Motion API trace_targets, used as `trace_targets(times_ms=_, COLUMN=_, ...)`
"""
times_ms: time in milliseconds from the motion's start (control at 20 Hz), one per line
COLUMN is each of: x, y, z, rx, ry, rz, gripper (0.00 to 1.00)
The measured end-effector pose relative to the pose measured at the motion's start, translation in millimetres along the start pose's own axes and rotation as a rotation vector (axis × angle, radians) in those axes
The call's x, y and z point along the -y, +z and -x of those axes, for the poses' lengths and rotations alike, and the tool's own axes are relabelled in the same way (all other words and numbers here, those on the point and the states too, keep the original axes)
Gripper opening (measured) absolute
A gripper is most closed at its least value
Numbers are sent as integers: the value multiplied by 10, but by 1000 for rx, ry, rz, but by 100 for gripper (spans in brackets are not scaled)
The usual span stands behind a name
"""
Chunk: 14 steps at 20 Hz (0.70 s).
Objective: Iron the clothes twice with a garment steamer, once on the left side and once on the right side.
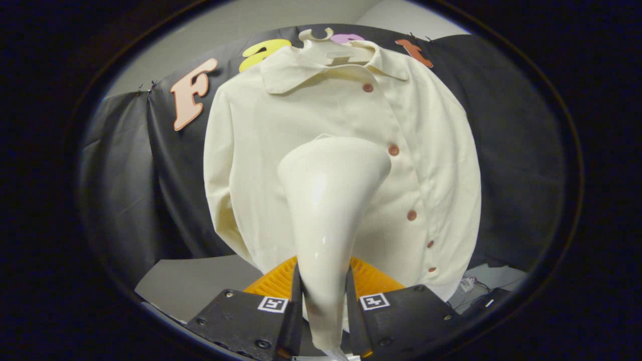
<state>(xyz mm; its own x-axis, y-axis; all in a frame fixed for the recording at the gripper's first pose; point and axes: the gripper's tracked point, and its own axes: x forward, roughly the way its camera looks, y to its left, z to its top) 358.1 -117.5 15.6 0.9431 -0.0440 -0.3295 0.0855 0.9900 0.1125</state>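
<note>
A cream button-up shirt hangs on a pale hanger against the booth's black cloth wall, with brown buttons running down its front. My gripper is shut on the handle of a cream garment steamer. The steamer rises from between my fingers, and its wide head rests against or just in front of the shirt's chest, left of the button row. I cannot tell whether the head touches the fabric.
An orange ribbed object lies just beyond my fingers under the shirt's hem. A grey table surface runs below the cloth wall. Thin cables lie beside the shirt's lower right.
</note>
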Motion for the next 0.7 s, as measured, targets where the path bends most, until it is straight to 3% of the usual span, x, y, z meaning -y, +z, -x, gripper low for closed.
trace_targets(times_ms=700, x=350, y=-1136, z=-129, rx=-172, ry=26, rz=-8, gripper=38)
